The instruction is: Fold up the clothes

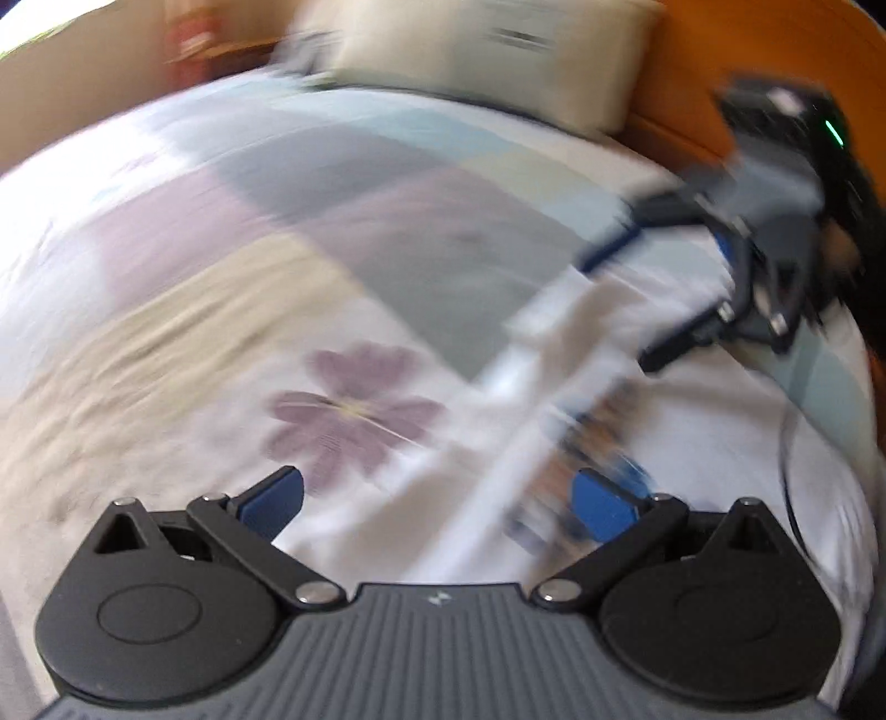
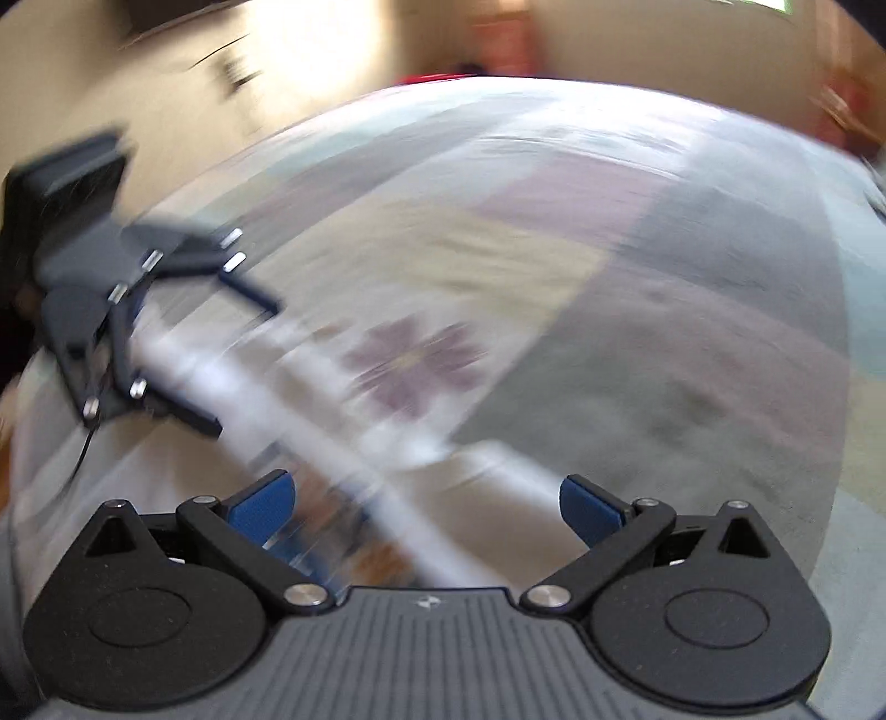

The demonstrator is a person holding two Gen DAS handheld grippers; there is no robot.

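The left gripper [image 1: 437, 504] and right gripper [image 2: 426, 507] are showing black linkage arms with silver screws, blue finger pads [image 1: 271, 501], round black side housings and a ribbed grey body carrying a small white mark; a green light [image 1: 834, 132] is glowing on the right one

No text can be read; the dark mark on the pillow [image 1: 520, 36] is blurred beyond reading.

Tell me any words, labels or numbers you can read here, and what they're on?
None can be read.
White garment: coloured print, too blurred to read.
Left gripper and right gripper: a small pale mark on each body, not legible text.
Pillow: dark smudge, blurred.
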